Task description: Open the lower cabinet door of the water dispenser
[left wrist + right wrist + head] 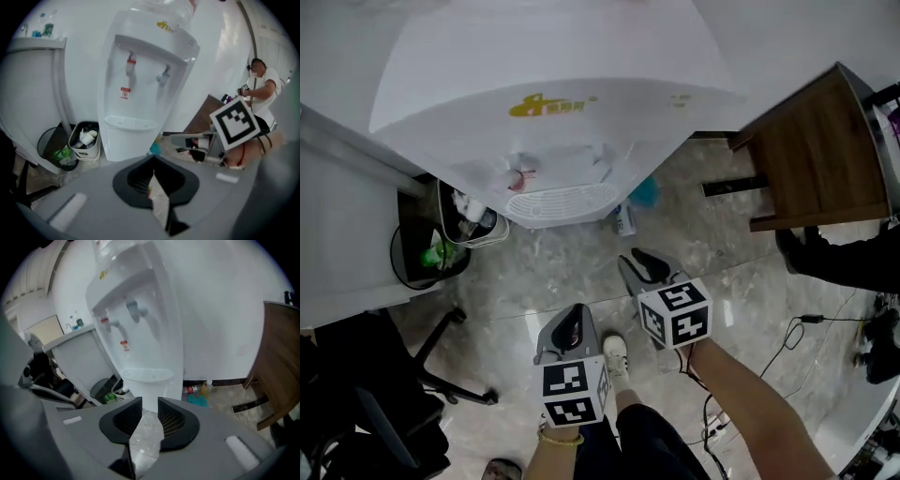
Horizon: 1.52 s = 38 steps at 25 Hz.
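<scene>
Both grippers in front of the water dispenser, empty, not touching it.
Head view: water dispenser (pixel 546 141) at top against the wall. The left gripper (pixel 574 317) and right gripper (pixel 636 260) are over the stone floor (pixel 731 272), pointing at the dispenser and well apart from it, and its lower front is hidden under its top. Left gripper view: the left gripper's (pixel 152 161) pads meet at the tips with nothing in them. The lower cabinet door (pixel 123 143) is dead ahead under the drip tray (pixel 130 123), with a white bin (pixel 85 140) and black bin (pixel 55 149) to its left. Right gripper view: the right gripper's (pixel 146 406) pads stand a narrow gap apart with only floor between, and the lower cabinet door (pixel 151 392) is just past the tips, untouched.
</scene>
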Each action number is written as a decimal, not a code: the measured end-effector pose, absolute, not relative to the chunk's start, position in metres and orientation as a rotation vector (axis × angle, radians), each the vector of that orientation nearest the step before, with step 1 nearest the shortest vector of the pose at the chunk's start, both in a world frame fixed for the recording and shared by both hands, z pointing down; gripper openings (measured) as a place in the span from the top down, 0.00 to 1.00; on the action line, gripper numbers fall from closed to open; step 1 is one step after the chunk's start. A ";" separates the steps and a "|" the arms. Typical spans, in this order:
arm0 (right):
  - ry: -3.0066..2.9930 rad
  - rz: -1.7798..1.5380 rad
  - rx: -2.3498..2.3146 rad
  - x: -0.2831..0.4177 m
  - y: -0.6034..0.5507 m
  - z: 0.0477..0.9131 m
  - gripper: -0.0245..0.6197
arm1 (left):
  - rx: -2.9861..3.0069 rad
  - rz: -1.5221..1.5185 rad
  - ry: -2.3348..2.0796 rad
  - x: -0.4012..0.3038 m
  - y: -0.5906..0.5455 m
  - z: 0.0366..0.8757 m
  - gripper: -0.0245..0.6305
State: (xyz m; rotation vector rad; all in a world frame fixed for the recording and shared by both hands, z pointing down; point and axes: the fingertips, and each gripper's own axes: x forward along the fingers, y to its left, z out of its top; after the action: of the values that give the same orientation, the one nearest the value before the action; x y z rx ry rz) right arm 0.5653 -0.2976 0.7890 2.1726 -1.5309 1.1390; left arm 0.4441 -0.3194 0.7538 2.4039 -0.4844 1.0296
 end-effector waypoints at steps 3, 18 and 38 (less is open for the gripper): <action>-1.505 1.086 2.152 0.609 -0.313 0.848 0.73 | 2.377 1.049 -0.466 0.458 -0.319 0.802 0.95; -1.593 0.863 2.036 0.671 -0.374 0.936 0.58 | 2.299 1.105 -0.456 0.450 -0.329 0.883 0.95; -1.454 1.201 2.242 0.501 -0.295 0.927 0.71 | 2.231 1.104 -0.624 0.376 -0.343 0.908 0.95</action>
State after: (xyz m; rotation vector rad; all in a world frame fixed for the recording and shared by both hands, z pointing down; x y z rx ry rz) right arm 0.5007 -0.2954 0.9270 2.2416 -1.4538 1.2008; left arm 0.3763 -0.3431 0.9079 2.2314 -0.6243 1.1043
